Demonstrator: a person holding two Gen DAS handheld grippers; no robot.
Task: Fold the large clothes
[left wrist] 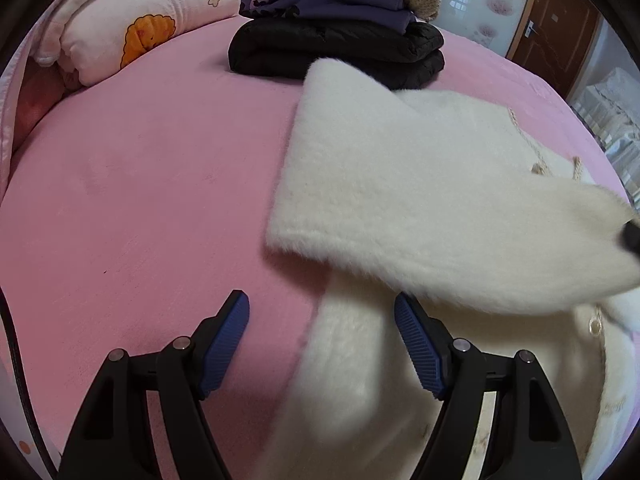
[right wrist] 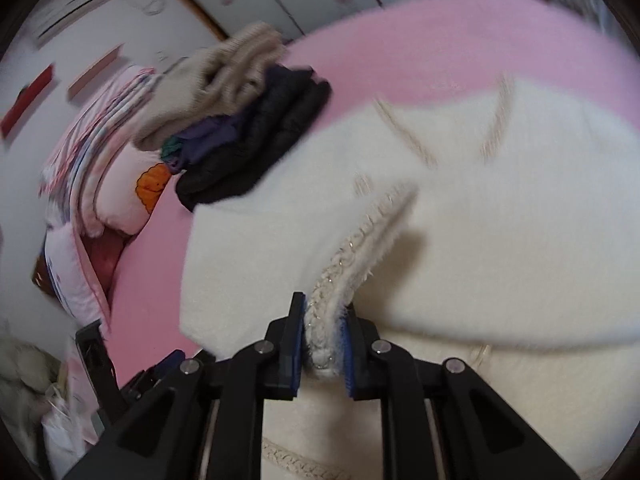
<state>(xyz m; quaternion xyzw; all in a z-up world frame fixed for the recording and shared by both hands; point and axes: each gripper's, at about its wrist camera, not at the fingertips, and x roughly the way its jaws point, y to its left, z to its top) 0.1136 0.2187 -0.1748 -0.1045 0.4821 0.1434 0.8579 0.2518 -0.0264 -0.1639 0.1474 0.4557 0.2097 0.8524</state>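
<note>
A white fluffy coat (left wrist: 400, 200) lies on the pink bed (left wrist: 140, 200), its upper part lifted and folded over the lower part. My left gripper (left wrist: 322, 312) is open and empty, low over the coat's left edge, one finger over the sheet and one over the fur. My right gripper (right wrist: 323, 328) is shut on the coat's (right wrist: 500, 220) braided trim edge (right wrist: 324, 336) and holds it up off the bed. The right gripper's dark tip shows at the right edge of the left wrist view (left wrist: 631, 236).
A stack of folded clothes (left wrist: 336, 20), black at the bottom, purple and beige on top, sits at the far side of the bed; it also shows in the right wrist view (right wrist: 248, 128). Pink pillows (left wrist: 132, 28) lie far left. A wooden door (left wrist: 556, 20) stands far right.
</note>
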